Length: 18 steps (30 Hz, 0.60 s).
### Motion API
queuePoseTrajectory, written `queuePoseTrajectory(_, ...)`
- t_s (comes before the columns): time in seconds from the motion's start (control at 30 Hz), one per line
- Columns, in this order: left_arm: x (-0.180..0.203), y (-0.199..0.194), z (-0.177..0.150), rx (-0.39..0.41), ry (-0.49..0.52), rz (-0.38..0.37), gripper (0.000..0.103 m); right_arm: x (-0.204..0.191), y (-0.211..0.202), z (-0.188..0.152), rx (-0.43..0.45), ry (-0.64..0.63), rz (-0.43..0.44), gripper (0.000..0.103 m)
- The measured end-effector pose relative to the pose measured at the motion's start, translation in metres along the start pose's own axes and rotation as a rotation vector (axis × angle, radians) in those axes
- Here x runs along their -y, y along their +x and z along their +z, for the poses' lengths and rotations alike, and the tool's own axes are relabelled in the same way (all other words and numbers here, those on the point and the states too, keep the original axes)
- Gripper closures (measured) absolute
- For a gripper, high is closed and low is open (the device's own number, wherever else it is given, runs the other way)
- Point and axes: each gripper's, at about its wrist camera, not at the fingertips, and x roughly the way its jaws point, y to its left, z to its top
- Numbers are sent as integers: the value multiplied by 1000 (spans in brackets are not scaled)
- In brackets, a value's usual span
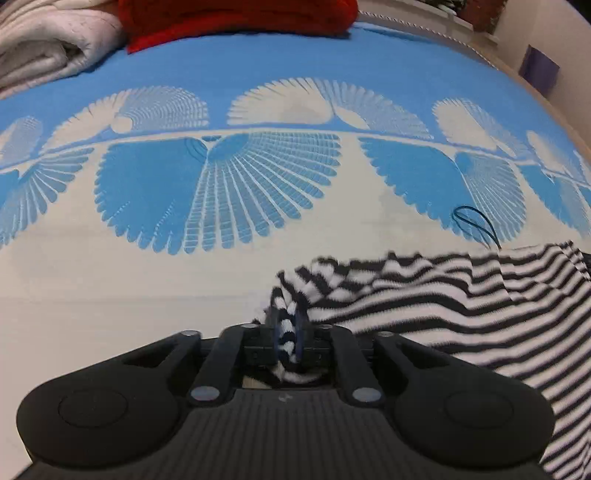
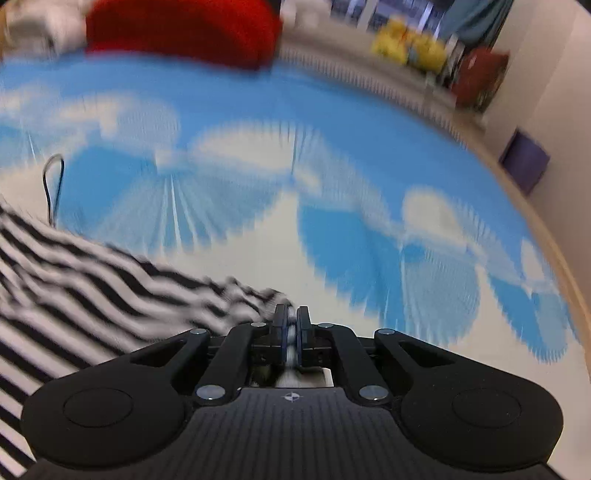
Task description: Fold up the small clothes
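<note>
A black-and-white striped garment [image 1: 443,295] hangs stretched between my two grippers above a bed with a blue-and-white patterned cover [image 1: 258,66]. My left gripper [image 1: 287,332] is shut on the garment's left corner. My right gripper [image 2: 292,328] is shut on the opposite corner, and the striped cloth [image 2: 92,280] runs off to its left. A thin dark loop [image 1: 476,225] sticks up from the garment's top edge, also seen in the right wrist view [image 2: 51,184]. The right wrist view is blurred by motion.
A red cushion [image 1: 236,18] and a folded white blanket [image 1: 44,48] lie at the far end of the bed. The bed's wooden edge [image 2: 546,243] runs along the right. A purple box [image 2: 524,162] stands by the wall; yellow and red items [image 2: 410,48] sit beyond.
</note>
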Motion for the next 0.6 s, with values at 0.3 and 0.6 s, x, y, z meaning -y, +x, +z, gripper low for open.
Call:
queuePoseTrajectory(0.3,-39,-92,-24,-7,-135,-108,40,70,-80,-16,28,348,117,73)
queuePoseTrajectory(0.6,-72,-119,-101,-106,-229,-105,69,101,-134,-126,-165,600,309,60)
